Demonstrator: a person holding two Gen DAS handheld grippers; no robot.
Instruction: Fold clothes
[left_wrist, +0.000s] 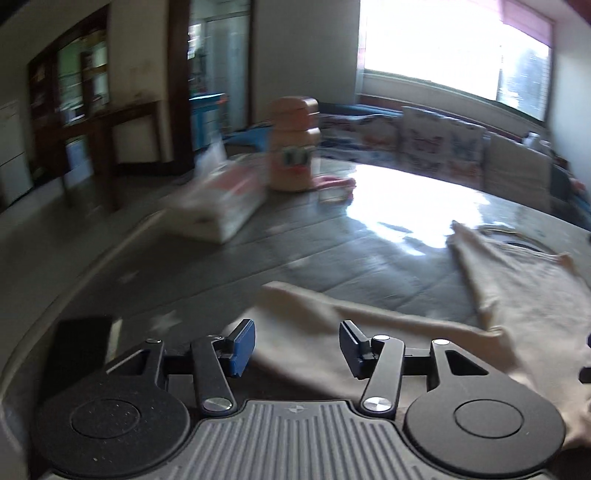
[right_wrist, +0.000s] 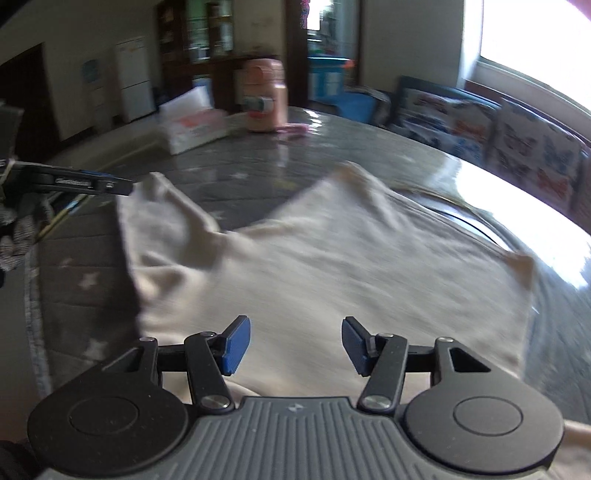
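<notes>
A cream garment (right_wrist: 325, 266) lies spread on the grey star-patterned tabletop (right_wrist: 85, 258), its sleeve (right_wrist: 162, 218) reaching toward the left. My right gripper (right_wrist: 295, 345) is open and empty, hovering over the garment's near part. My left gripper (left_wrist: 297, 347) is open and empty above the sleeve end (left_wrist: 314, 314), with the garment's body (left_wrist: 524, 288) to the right. The left gripper also shows from the side in the right wrist view (right_wrist: 110, 184), at the sleeve's tip. Both views are blurred.
A peach bottle (left_wrist: 291, 144), a white and red tissue pack (left_wrist: 221, 206) and a small pink item (left_wrist: 336, 186) stand at the table's far side. A dark flat object (left_wrist: 79, 354) lies by the left edge. Patterned cushions (left_wrist: 439, 144) line the window side.
</notes>
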